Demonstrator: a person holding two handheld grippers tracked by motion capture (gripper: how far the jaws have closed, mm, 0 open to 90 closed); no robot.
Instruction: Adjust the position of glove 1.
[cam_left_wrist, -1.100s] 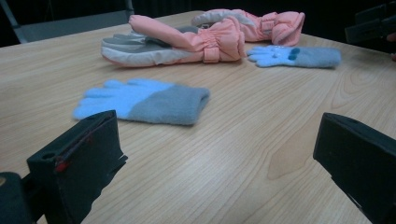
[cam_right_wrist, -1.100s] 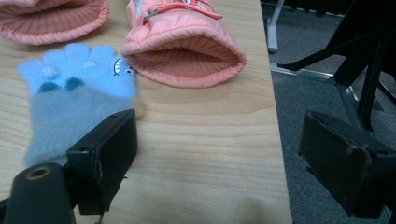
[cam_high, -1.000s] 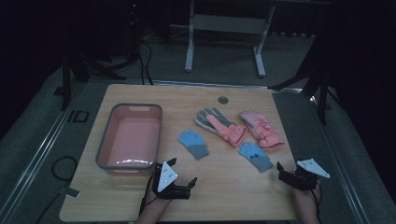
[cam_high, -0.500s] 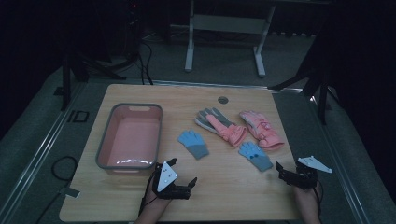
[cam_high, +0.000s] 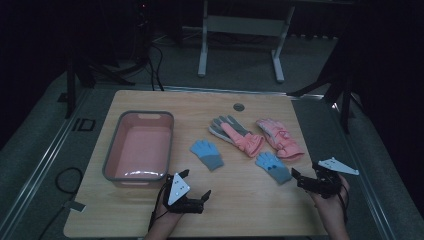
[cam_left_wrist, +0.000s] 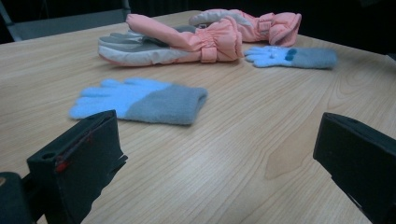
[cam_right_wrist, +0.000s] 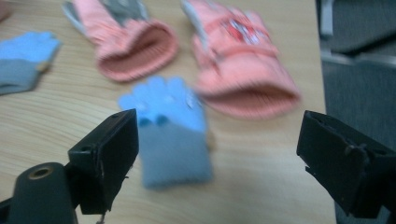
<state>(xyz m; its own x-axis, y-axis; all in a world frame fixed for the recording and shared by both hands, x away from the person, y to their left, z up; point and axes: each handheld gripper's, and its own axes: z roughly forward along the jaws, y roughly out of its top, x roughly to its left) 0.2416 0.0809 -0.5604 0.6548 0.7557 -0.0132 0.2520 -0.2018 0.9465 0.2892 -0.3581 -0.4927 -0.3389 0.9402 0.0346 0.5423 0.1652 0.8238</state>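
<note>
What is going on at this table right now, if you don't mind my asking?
A person holds tongs in each hand near the table's front edge. Four gloves lie spread on it: two blue gloves and two pink gloves, with a pink tub at the left. The left tongs are open and face the near blue glove; the right tongs are open just short of the other blue glove. Nothing is gripped yet.

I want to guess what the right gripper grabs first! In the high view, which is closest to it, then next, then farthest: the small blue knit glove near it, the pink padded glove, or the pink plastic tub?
From the right gripper:
1. Small blue knit glove, just left of it.
2. Pink padded glove, behind that glove.
3. Pink plastic tub, far left side.
</note>
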